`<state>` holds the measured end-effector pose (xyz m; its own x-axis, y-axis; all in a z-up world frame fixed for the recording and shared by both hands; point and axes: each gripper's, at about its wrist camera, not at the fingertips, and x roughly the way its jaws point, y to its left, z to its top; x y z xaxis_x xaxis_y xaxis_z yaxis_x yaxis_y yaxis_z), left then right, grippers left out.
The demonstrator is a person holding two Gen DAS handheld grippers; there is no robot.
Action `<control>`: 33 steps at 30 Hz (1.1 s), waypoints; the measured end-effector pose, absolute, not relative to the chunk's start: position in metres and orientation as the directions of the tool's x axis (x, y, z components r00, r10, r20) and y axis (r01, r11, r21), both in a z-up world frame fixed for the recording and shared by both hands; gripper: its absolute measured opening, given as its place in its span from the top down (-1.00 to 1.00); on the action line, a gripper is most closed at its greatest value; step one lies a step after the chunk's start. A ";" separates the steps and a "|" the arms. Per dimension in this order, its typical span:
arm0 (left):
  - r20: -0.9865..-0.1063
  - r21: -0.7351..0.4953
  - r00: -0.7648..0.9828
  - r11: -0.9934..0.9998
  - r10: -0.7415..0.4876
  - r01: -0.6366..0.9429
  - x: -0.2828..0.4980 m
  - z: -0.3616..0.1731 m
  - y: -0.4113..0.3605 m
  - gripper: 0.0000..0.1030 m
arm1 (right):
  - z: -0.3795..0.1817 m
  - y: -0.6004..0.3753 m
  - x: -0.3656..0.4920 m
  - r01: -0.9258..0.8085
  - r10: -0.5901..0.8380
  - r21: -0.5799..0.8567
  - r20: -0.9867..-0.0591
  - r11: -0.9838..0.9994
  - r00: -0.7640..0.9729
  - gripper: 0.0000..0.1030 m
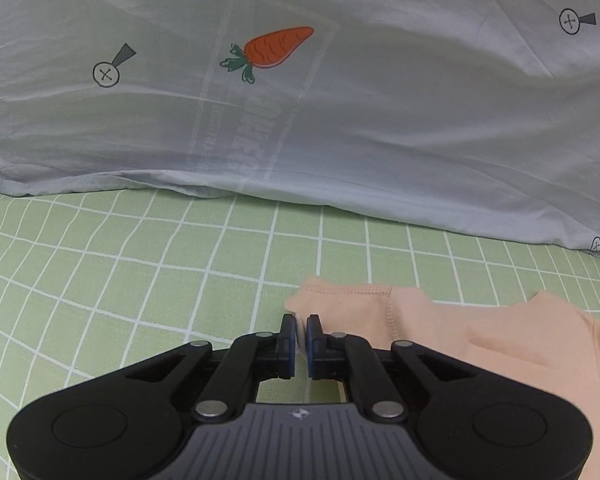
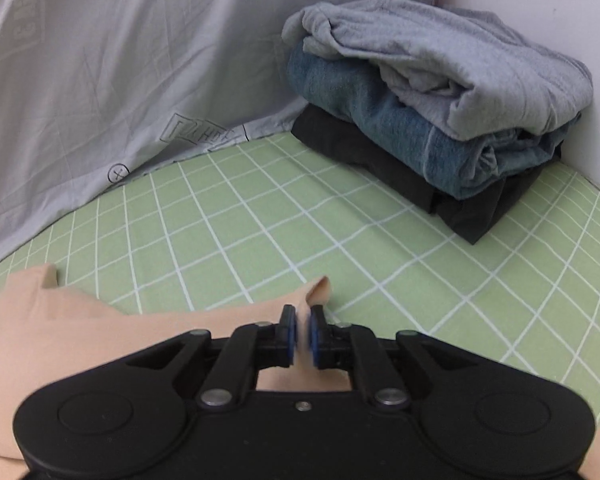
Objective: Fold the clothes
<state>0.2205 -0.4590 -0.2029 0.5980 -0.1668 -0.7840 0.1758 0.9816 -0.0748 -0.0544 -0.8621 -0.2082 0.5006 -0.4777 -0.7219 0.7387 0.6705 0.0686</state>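
A peach garment (image 1: 480,332) lies on the green checked sheet (image 1: 140,280), spreading to the right in the left wrist view. My left gripper (image 1: 301,322) is shut on its stitched left corner, with a sliver of fabric showing between the blue pads. In the right wrist view the same peach garment (image 2: 80,320) spreads to the left and passes under the gripper body. My right gripper (image 2: 303,316) is shut on its right corner, and a small tip of cloth pokes up past the fingertips.
A pale grey-blue quilt (image 1: 340,120) printed with a carrot rises just beyond the garment, and the quilt (image 2: 100,80) fills the back left. A stack of folded clothes (image 2: 440,100), grey on blue on black, sits at the back right against a white wall (image 2: 540,0).
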 end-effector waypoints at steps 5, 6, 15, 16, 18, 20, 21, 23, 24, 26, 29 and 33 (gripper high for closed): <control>-0.778 -0.086 0.608 0.986 -0.157 0.146 0.211 -0.198 -0.453 -0.90 | -0.210 -0.862 -0.061 0.751 -0.488 0.064 -0.723 0.657 0.489 -0.70; -0.770 -0.091 0.617 0.985 -0.165 0.149 0.206 -0.195 -0.452 -0.91 | -0.210 -0.861 -0.061 0.745 -0.487 0.064 -0.719 0.664 0.496 -0.73; -0.794 -0.041 0.586 0.975 -0.164 0.216 0.146 -0.182 -0.458 -0.95 | -0.213 -0.846 -0.064 0.694 -0.474 0.082 -0.672 0.715 0.569 -1.00; -0.798 -0.044 0.580 0.974 -0.167 0.220 0.137 -0.182 -0.458 -0.95 | -0.214 -0.847 -0.063 0.695 -0.464 0.084 -0.686 0.714 0.560 -1.00; -0.810 -0.056 0.559 0.971 -0.180 0.232 0.124 -0.183 -0.457 -0.95 | -0.215 -0.847 -0.062 0.698 -0.444 0.089 -0.713 0.711 0.543 -1.00; -0.819 -0.052 0.544 0.968 -0.183 0.247 0.111 -0.182 -0.457 -0.95 | -0.215 -0.847 -0.062 0.711 -0.442 0.087 -0.729 0.698 0.523 -1.00; -0.821 -0.047 0.541 0.966 -0.183 0.255 0.105 -0.182 -0.456 -0.95 | -0.215 -0.847 -0.062 0.720 -0.447 0.084 -0.733 0.688 0.513 -1.00; -0.821 -0.041 0.540 0.963 -0.185 0.267 0.094 -0.178 -0.454 -0.95 | -0.214 -0.848 -0.064 0.726 -0.448 0.086 -0.735 0.682 0.508 -0.98; -0.821 -0.045 0.538 0.962 -0.188 0.267 0.091 -0.177 -0.452 -0.95 | -0.213 -0.848 -0.065 0.724 -0.446 0.090 -0.735 0.683 0.511 -0.91; -0.822 -0.057 0.536 0.964 -0.193 0.261 0.084 -0.173 -0.448 -0.95 | -0.212 -0.849 -0.066 0.718 -0.437 0.096 -0.735 0.690 0.518 -0.68; -0.816 -0.060 0.544 0.966 -0.193 0.253 0.074 -0.167 -0.441 -0.95 | -0.211 -0.850 -0.067 0.703 -0.421 0.104 -0.737 0.703 0.529 -0.40; -0.809 -0.062 0.557 0.970 -0.187 0.235 0.065 -0.160 -0.432 -0.95 | -0.205 -0.847 -0.068 0.681 -0.414 0.097 -0.729 0.726 0.545 0.61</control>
